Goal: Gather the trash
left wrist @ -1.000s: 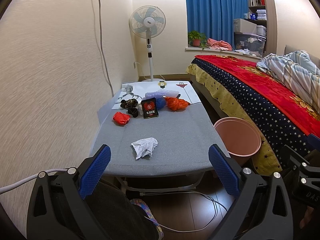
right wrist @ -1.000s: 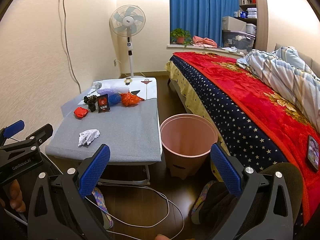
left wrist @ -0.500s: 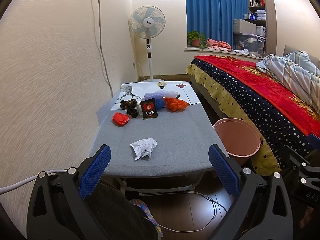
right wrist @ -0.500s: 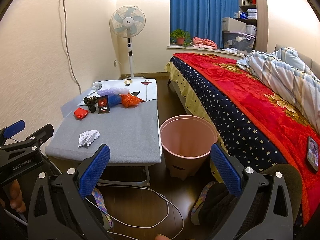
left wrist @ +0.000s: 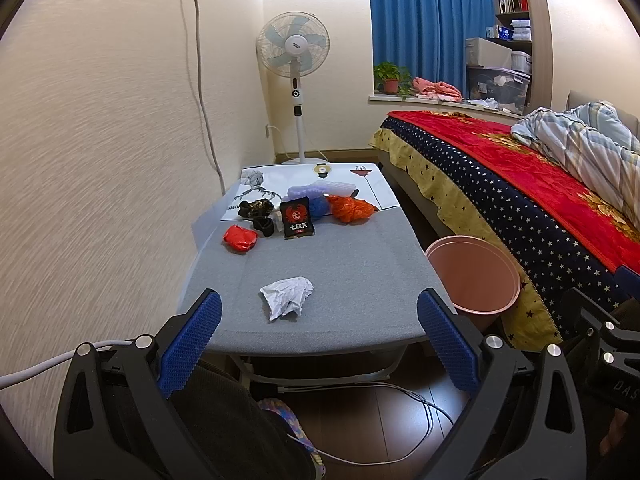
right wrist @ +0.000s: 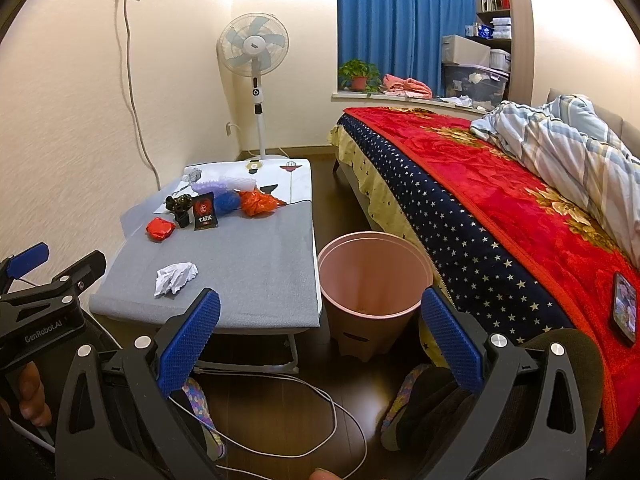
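Observation:
A crumpled white paper (left wrist: 286,297) lies near the front edge of the grey low table (left wrist: 352,264); it also shows in the right wrist view (right wrist: 175,278). Farther back lie a red wrapper (left wrist: 239,239), a black snack packet (left wrist: 296,223), an orange bag (left wrist: 351,209), a blue ball (left wrist: 319,204) and dark scraps (left wrist: 256,208). A pink bin (right wrist: 374,284) stands on the floor right of the table. My left gripper (left wrist: 318,338) is open and empty, just short of the table's front edge. My right gripper (right wrist: 320,340) is open and empty, in front of the bin.
A bed with a red blanket (right wrist: 500,200) runs along the right, a phone (right wrist: 625,307) on it. A standing fan (left wrist: 294,52) is behind the table. White cables (right wrist: 304,408) lie on the dark floor. The wall (left wrist: 100,140) is close on the left.
The left wrist view has drifted very slightly. Both grippers stay open and nothing on the table has moved.

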The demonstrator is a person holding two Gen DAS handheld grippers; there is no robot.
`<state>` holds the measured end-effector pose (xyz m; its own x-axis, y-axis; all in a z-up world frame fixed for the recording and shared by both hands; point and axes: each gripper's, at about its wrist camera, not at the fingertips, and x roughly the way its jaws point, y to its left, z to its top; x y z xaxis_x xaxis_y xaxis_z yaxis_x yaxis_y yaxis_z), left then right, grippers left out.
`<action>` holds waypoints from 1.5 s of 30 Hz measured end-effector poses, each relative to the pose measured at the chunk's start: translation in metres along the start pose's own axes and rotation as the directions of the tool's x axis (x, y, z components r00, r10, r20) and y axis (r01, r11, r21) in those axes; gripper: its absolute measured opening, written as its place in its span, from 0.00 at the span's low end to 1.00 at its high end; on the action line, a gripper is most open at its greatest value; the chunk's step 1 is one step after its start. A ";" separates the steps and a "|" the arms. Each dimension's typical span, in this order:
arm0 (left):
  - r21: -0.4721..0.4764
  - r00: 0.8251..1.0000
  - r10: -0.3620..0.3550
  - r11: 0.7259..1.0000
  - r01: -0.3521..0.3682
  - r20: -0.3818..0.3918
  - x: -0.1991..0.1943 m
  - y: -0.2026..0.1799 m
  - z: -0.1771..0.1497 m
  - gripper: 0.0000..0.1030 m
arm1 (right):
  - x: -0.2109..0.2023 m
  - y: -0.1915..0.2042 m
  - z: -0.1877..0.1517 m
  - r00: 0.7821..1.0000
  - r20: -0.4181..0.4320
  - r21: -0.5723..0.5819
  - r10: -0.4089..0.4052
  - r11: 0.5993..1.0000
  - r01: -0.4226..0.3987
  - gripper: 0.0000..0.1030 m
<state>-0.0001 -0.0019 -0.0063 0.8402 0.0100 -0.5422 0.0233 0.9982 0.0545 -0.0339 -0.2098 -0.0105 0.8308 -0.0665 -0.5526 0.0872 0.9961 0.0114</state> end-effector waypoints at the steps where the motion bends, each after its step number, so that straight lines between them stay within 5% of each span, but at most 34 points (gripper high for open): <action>1: 0.000 1.000 0.000 1.000 0.000 0.000 0.000 0.000 0.000 0.92 | 0.000 0.000 0.000 1.000 0.000 0.001 0.000 1.000 0.000 0.96; 10: 0.002 1.000 0.002 1.000 -0.002 -0.019 0.013 -0.002 0.003 0.92 | 0.013 -0.006 0.003 1.000 -0.004 0.007 0.019 1.000 -0.019 0.96; 16: -0.006 0.998 0.061 0.998 -0.061 0.020 0.046 0.020 0.038 0.92 | 0.045 -0.006 0.028 0.997 0.049 -0.019 0.064 0.998 -0.063 0.96; 20: -0.059 0.994 0.100 0.994 -0.098 0.036 0.083 0.039 0.071 0.92 | 0.097 0.009 0.056 0.994 0.016 -0.067 0.112 0.992 -0.111 0.96; 26: -0.107 0.975 0.213 0.973 -0.206 0.064 0.156 0.060 0.123 0.92 | 0.206 0.042 0.106 0.995 0.087 -0.106 0.055 0.993 -0.046 0.96; 32: -0.147 0.956 0.287 0.950 -0.277 0.059 0.219 0.081 0.151 0.92 | 0.316 0.076 0.127 0.994 0.023 -0.110 0.106 0.989 -0.103 0.95; 35: -0.177 0.932 0.361 0.920 -0.350 0.035 0.245 0.097 0.150 0.92 | 0.369 0.091 0.123 0.993 -0.033 -0.115 0.114 0.986 -0.118 0.80; 36: -0.187 0.932 0.362 0.918 -0.351 0.027 0.248 0.102 0.150 0.92 | 0.385 0.096 0.121 0.990 -0.055 -0.112 0.131 0.984 -0.136 0.66; 37: -0.199 0.933 0.359 0.916 -0.350 0.014 0.253 0.106 0.151 0.92 | 0.396 0.099 0.122 0.987 -0.075 -0.107 0.143 0.983 -0.150 0.63; 45: -0.229 0.940 0.340 0.914 -0.336 -0.021 0.267 0.121 0.152 0.92 | 0.460 0.135 0.112 0.977 -0.123 -0.128 0.173 0.974 -0.188 0.66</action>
<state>0.3095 0.1124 -0.0175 0.7861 0.3505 -0.5092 -0.3849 0.9221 0.0404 0.4217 -0.1125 -0.1695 0.7593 0.1143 -0.6406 -0.1421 0.9898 0.0082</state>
